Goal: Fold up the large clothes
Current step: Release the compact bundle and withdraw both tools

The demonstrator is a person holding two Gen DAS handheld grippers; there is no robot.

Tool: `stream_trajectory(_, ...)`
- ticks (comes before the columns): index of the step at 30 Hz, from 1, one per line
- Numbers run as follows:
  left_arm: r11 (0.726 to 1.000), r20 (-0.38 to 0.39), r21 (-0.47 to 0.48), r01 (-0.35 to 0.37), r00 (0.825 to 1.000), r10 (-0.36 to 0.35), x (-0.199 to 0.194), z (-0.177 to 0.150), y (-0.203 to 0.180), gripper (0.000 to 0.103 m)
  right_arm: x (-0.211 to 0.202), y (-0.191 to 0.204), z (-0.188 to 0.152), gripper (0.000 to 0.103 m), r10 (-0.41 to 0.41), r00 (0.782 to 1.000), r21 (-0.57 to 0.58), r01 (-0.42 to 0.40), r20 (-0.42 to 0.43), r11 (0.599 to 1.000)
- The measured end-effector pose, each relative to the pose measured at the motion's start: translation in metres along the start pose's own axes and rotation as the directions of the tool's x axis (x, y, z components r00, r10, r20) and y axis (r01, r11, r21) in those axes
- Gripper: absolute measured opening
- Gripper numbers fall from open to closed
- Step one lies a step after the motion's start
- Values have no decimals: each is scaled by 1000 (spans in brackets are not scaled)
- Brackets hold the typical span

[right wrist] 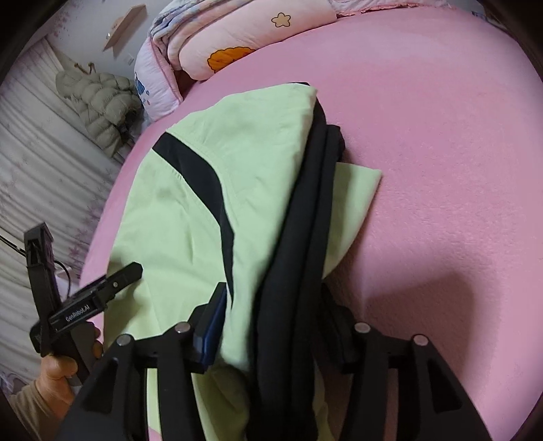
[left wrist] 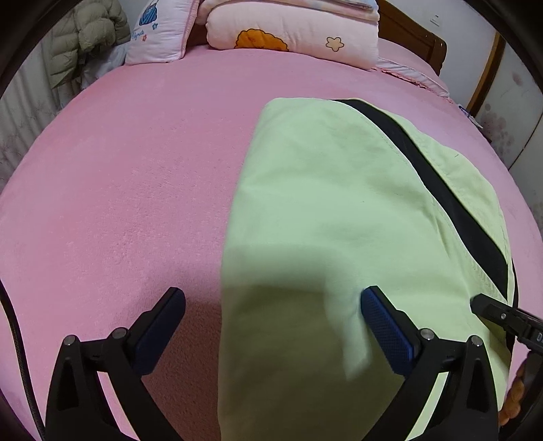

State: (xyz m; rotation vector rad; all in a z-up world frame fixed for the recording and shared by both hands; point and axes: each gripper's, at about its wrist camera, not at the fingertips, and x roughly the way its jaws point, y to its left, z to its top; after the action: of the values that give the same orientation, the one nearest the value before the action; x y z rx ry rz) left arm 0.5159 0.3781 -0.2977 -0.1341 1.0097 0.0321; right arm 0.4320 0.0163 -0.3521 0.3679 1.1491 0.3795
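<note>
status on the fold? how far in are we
Done: the green garment already lies doubled on the pink bed, black stripe on top. In hand: nothing gripped; the left tongs hang open over its near edge, and the right tongs stand open around the black layered edge. Left: a green flap juts out, so likely another fold.

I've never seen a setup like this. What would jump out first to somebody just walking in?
Most striking is the pale green garment with black trim, folded on the right part of a bright pink bed. The left gripper hangs wide open over the garment's left edge, while the right gripper straddles its thick black edge. Pink cartoon-print bedding is piled at the head of the bed.
</note>
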Motion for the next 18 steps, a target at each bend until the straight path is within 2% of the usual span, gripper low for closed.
stream_trajectory(3,999,-8,-26,-29,1000,29,-7,-1,-3,103,-4,14,-1,58,-82,997,-51,82,-5,995)
stream_trajectory(7,995,-40,-49,-90,995,89,-14,-3,-7,103,-22,26,-7,63,-207,978,-106,208,21,972)
stream_trajectory(13,985,-44,37,-170,984,172,-35,-11,-35,103,-45,33,-13,63,-302,953,-115,304,36,946)
stream_trajectory(18,989,-28,30,-147,989,148,-74,-20,-50,103,-76,45,-20,63,-369,927,-109,374,63,921)
